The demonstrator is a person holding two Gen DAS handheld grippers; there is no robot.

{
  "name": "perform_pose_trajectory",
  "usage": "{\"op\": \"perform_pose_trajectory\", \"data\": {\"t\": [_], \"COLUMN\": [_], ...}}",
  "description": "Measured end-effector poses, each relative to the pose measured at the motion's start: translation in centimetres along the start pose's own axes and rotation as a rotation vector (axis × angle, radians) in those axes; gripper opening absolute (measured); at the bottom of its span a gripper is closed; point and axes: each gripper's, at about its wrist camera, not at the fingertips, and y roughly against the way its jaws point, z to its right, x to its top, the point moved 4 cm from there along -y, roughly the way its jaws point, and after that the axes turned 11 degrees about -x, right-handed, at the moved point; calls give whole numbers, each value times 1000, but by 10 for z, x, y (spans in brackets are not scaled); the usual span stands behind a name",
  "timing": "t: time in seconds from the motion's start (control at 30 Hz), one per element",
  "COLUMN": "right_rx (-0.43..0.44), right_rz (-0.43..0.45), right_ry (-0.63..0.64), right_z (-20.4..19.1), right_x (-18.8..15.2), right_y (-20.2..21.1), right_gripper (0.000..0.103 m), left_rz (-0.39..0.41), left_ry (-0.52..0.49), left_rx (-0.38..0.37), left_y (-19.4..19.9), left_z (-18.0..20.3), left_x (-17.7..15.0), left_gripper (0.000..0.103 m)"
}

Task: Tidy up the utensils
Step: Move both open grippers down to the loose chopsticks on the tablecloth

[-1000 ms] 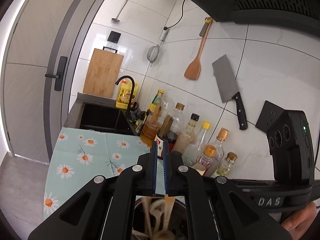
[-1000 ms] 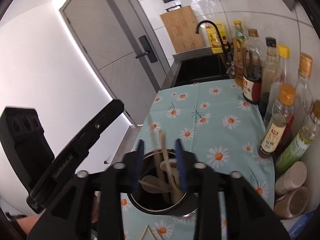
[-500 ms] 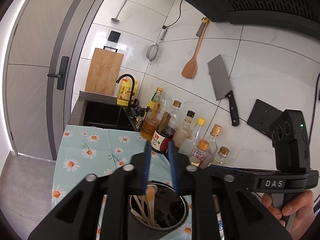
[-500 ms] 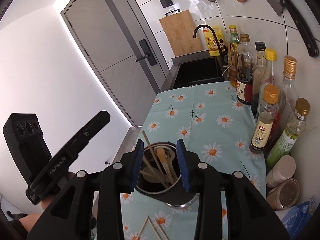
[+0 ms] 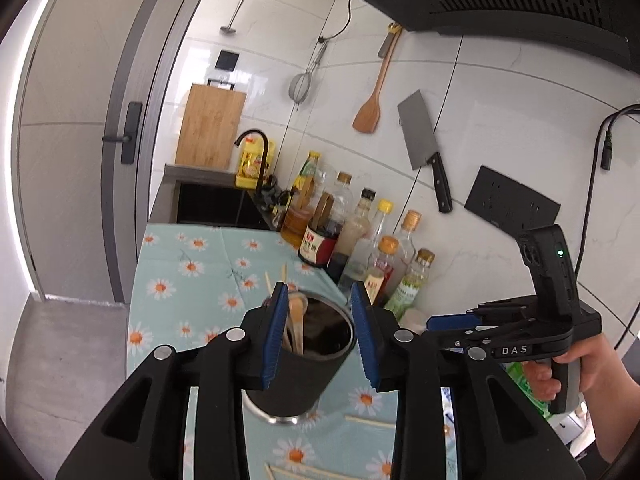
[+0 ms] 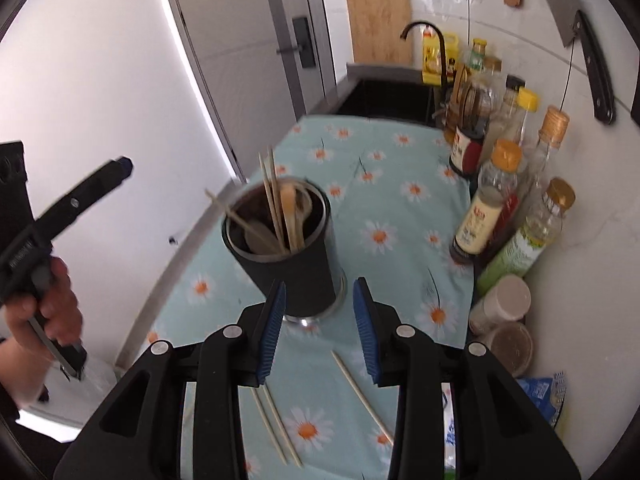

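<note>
Left gripper [image 5: 320,332] jaws opening, empty, now back from utensil holder [image 5: 304,364]; right gripper [image 6: 318,328] also drawn back.

Bright daylight, fisheye warp, slight blur

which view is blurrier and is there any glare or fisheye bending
Right wrist view is blurrier: the utensil holder and bottles smear with motion. Left wrist view is sharp, but the bright strip beside the door blows out. Both views bend the door edges and darken at the corners.

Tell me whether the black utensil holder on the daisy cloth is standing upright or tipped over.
Upright. The black utensil holder stands on its base on the daisy cloth, mouth up, with chopsticks and wooden spoons sticking out of it.
</note>
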Motion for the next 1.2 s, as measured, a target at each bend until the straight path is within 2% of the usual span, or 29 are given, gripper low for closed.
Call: {"op": "perform_pose_trajectory", "data": {"t": [0.37, 0.53, 0.67, 1.03, 1.07, 1.13, 1.2], "right_rx": [-69, -94, -123, -172, -176, -167, -165], "right_rz": [-298, -428, -486, -616, -625, -642, -655], "right_ry": [190, 260, 336, 439, 437, 441, 452], "right_z": [-10, -13, -18, -18, -18, -22, -24], "right_x": [-56, -76, -86, -101, -102, -104, -104], "right_y": [-71, -105, -121, -155, -158, -163, -166], "right_gripper": [36, 36, 36, 36, 35, 27, 25], "left_rz": [-165, -235, -278, -387, -401, -426, -442], "left_ry": [58, 116, 159, 243, 256, 270, 269], "left_rx": [54, 69, 75, 83, 81, 78, 74], "left_y": [-1, -2, 0, 7, 7, 7, 8], "left_z": [-16, -30, -42, -56, -57, -59, -59], "left_x": [-70, -103, -124, -172, -177, -184, -190], "left_gripper": [32, 32, 32, 32, 32, 32, 32]}}
